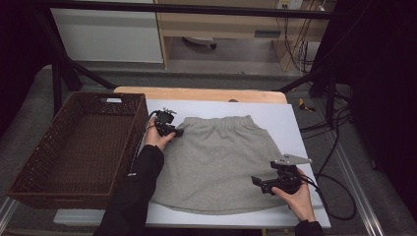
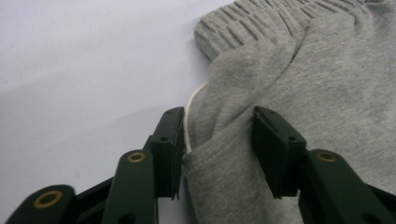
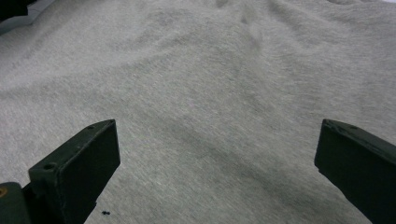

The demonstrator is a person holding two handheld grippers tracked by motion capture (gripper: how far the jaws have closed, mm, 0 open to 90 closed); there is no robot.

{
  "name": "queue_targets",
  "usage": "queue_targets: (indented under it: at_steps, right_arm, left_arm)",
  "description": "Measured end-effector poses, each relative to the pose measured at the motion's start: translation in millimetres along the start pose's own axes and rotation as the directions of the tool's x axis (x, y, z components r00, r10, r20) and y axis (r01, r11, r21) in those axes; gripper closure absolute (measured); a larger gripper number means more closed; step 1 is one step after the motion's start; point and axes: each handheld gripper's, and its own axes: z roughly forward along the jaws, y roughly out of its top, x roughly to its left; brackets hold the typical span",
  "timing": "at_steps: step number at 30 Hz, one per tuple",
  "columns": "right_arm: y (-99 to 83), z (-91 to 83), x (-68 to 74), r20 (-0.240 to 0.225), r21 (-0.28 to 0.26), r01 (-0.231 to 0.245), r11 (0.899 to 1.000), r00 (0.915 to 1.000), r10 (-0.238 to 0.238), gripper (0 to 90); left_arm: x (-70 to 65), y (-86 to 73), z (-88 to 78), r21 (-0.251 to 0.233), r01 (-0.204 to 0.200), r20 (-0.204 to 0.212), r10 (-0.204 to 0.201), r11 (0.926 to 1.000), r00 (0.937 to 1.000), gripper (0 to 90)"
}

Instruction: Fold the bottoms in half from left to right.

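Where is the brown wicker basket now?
In the high view the wicker basket sits at the table's left side, beside the grey skirt and the left gripper.

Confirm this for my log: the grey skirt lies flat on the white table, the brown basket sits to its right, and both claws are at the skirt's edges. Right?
Not quite: the basket sits left of the skirt, as the high view shows. The rest holds: skirt flat on the table, left claw and right claw at its edges.

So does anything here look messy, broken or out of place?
Nothing much. The grey knit skirt lies flat on the white table sheet, only bunched slightly at its edge between the left tongs. The brown wicker basket overhangs the table's left edge and sits slightly askew.
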Motion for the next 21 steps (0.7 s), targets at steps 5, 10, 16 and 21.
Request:
queue_targets:
  at_steps: [5, 10, 16, 21]
  right_arm:
    - [0.5, 0.1, 1.1, -0.003, 0.001, 0.002, 1.0, 1.0, -0.002, 0.8]
    - [2.5, 0.8, 4.2, -0.006, -0.001, 0.009, 1.0, 0.9999, -0.009, 0.8]
    - [5.7, 3.2, 10.0, -0.019, -0.002, 0.023, 1.0, 0.9996, -0.023, 0.8]
    - [9.2, 6.6, 17.8, -0.033, -0.001, 0.037, 0.999, 0.9988, -0.037, 0.8]
  left_arm:
    - [-1.6, 0.0, -1.4, 0.017, -0.017, 0.008, 0.017, 0.9997, 0.9998, 65.6]
    - [-5.1, 0.3, -0.9, 0.022, -0.035, 0.014, 0.034, 0.9992, 0.9993, 78.2]
    - [-6.6, 0.1, -0.4, 0.024, -0.071, 0.009, 0.071, 0.9972, 0.9974, 80.3]
    - [-8.8, -0.1, -0.2, 0.025, -0.108, -0.004, 0.108, 0.9938, 0.9941, 80.3]
